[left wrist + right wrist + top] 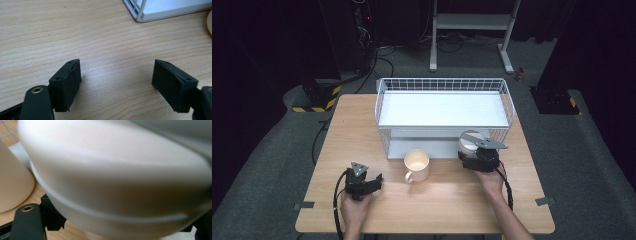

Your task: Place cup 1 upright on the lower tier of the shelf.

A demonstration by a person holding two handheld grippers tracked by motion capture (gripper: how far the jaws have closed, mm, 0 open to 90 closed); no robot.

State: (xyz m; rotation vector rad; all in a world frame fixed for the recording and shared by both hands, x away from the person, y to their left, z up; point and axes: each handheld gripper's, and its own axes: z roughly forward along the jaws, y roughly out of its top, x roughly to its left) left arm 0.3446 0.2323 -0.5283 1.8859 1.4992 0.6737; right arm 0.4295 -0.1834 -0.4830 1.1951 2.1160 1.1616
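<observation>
My right gripper (472, 152) is at the front right of a white wire rack (442, 84), shut on a white bowl (468, 142) that is level with the rack's lower shelf. In the right gripper view the bowl (112, 175) bulges between the two jaws of the right gripper (125, 226), tilted and very close to the camera. A cream mug (417, 165) stands upright on the table in front of the rack, handle toward me, and its side (12, 185) is to the left of the bowl. My left gripper (373, 183) rests low over bare wood at the front left, open (116, 82) and holding nothing.
The two-tier rack has a white top shelf (439, 107) and a lower shelf below it; its corner (140, 12) lies ahead of the left gripper. The wooden table (437, 205) has free room along its front and left. A metal stand (472, 22) is on the floor behind.
</observation>
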